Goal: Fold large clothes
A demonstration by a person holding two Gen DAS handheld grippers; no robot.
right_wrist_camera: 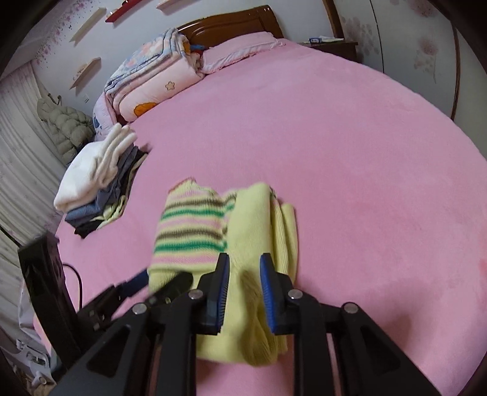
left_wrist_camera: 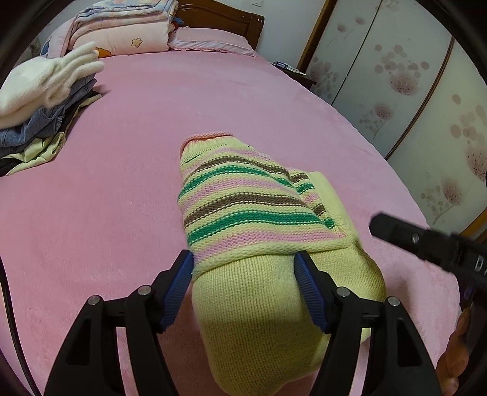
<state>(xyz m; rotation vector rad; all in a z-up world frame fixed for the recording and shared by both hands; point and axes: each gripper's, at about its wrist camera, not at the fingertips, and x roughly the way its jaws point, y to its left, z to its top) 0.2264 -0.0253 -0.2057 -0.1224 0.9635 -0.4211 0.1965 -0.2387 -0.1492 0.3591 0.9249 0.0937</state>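
The striped sweater [left_wrist_camera: 243,207] lies as a folded bundle on the near middle of the pink bed [left_wrist_camera: 121,189], its plain yellow end toward the camera and its striped end pointing away. The left tool [left_wrist_camera: 243,262] has its blue pads spread wide, straddling the bundle's near end; the fabric fills the gap, but whether the pads actually press it I cannot tell. The right tool [right_wrist_camera: 245,268] hangs over the yellow part just to the right, jaws parted with knit showing between them; it looks unclamped, though motion blur leaves some doubt.

At the far left of the bed sits a stack of folded clothes [left_wrist_camera: 45,100], well apart from the sweater, with a folded quilt [left_wrist_camera: 121,27] beyond it near the headboard.

The fold seems nearly finished, and the likely next step is to lift or tidy the bundle. The risks come from the knit itself: it is thick and springy, so a shallow pinch on only the top layer could let the lower layers slide out and unroll the fold. Uneven lifting by the two tools could twist the bundle, and the two tools sit close enough to bump each other.
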